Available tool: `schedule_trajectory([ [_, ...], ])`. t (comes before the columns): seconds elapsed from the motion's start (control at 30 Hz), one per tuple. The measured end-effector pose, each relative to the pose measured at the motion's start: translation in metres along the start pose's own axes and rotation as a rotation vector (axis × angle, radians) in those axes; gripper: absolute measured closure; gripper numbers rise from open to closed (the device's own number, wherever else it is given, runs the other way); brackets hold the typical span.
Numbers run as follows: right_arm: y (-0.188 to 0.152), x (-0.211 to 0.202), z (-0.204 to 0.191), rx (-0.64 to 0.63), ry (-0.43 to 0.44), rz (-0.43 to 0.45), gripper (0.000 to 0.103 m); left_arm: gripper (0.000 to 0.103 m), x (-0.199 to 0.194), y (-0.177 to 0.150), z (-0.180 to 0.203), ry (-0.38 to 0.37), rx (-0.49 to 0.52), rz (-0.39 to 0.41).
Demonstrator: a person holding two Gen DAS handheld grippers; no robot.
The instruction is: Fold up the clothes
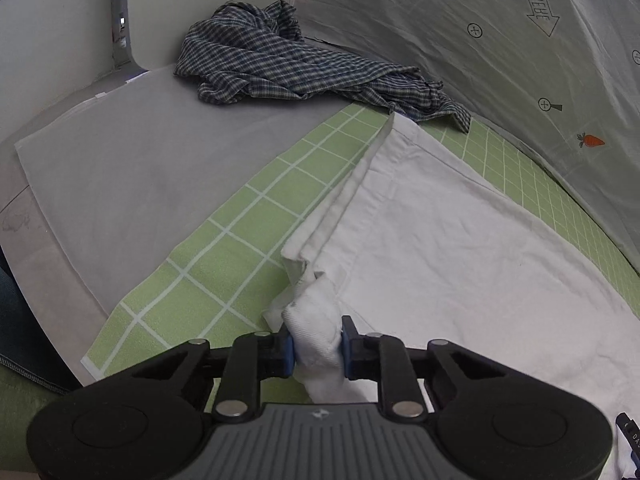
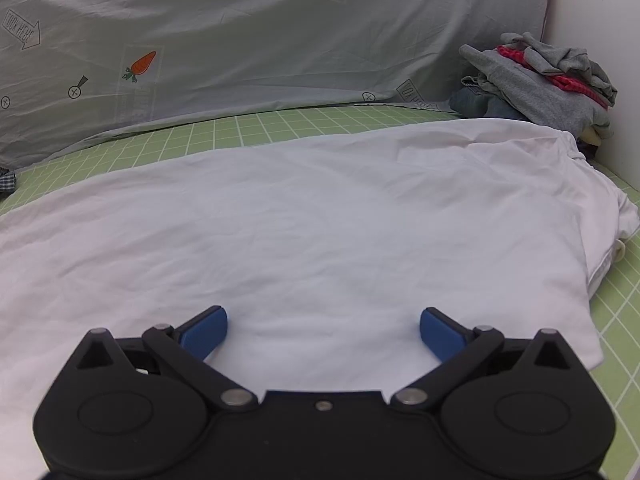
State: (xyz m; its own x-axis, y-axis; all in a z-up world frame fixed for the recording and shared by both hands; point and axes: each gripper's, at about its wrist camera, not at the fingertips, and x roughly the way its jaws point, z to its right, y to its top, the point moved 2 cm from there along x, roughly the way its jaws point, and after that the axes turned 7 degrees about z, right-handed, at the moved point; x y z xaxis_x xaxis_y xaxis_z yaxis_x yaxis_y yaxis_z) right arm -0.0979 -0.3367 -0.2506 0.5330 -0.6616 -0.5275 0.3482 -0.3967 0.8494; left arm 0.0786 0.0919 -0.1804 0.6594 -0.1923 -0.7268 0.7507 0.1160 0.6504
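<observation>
Two tools work over a white garment (image 2: 312,216) spread flat on a green checked sheet (image 1: 224,264). In the left wrist view, the left tool (image 1: 318,346) is clenched on a bunched corner of that garment, its blue pads (image 1: 289,350) pressing the cloth from both sides near the hemmed edge. In the right wrist view, the right tool (image 2: 324,330) stands released, its blue pads (image 2: 206,332) spread wide apart just over the smooth white fabric, nothing between them. A crumpled plaid shirt (image 1: 288,64) lies well beyond, on a grey sheet (image 1: 132,168) by the wall. A pile of grey, red and denim clothes (image 2: 536,80) sits in the far right corner. A grey printed cover (image 2: 248,40) with a carrot motif rises behind the garment.
</observation>
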Motion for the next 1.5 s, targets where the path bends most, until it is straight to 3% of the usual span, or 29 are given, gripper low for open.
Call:
schedule_trajectory([
  [0.2, 0.0, 0.0, 0.0, 0.003, 0.0, 0.0, 0.0, 0.084, -0.007, 0.012, 0.07, -0.325, 0.092, 0.007],
  [0.3, 0.0, 0.0, 0.0, 0.006, 0.001, 0.0, 0.0, 0.084, 0.0, -0.009, 0.124, -0.452, 0.236, -0.054],
  [0.37, 0.0, 0.0, 0.0, 0.008, 0.003, -0.001, 0.0, 0.081, 0.011, -0.031, 0.151, -0.498, 0.318, -0.149],
  [0.43, 0.0, 0.0, 0.001, 0.011, 0.005, -0.002, 0.0, 0.077, 0.026, -0.053, 0.163, -0.483, 0.359, -0.255],
  [0.5, 0.001, 0.001, 0.001, 0.011, 0.007, -0.002, 0.0, 0.074, 0.033, -0.065, 0.167, -0.466, 0.381, -0.303],
  [0.67, 0.001, 0.001, 0.001, 0.007, 0.006, -0.002, 0.0, 0.056, 0.025, -0.053, 0.163, -0.483, 0.3, -0.283],
  [0.8, 0.007, 0.0, -0.005, -0.053, 0.032, -0.037, 0.0, 0.04, 0.005, -0.035, 0.157, -0.478, 0.274, -0.192],
  [0.87, 0.016, 0.001, -0.01, -0.084, 0.08, -0.11, 0.0, 0.033, -0.005, -0.025, 0.152, -0.473, 0.25, -0.139],
  [0.93, 0.025, -0.006, -0.021, -0.109, 0.139, -0.113, 0.0, 0.027, -0.012, -0.017, 0.143, -0.433, 0.223, -0.085],
  [1.07, 0.038, -0.018, -0.058, -0.128, 0.295, -0.1, 0.0, 0.027, -0.004, -0.011, 0.124, -0.205, 0.248, -0.057],
  [1.17, 0.046, -0.026, -0.092, -0.13, 0.426, -0.105, 0.0, 0.027, 0.007, -0.016, 0.106, -0.11, 0.274, -0.098],
  [1.33, 0.036, -0.035, -0.158, -0.18, 0.615, -0.186, 0.0, 0.025, 0.014, -0.025, 0.092, -0.102, 0.263, -0.157],
  [1.5, 0.016, -0.043, -0.205, -0.238, 0.692, -0.273, 0.003, 0.021, 0.016, -0.03, 0.088, -0.114, 0.299, -0.179],
])
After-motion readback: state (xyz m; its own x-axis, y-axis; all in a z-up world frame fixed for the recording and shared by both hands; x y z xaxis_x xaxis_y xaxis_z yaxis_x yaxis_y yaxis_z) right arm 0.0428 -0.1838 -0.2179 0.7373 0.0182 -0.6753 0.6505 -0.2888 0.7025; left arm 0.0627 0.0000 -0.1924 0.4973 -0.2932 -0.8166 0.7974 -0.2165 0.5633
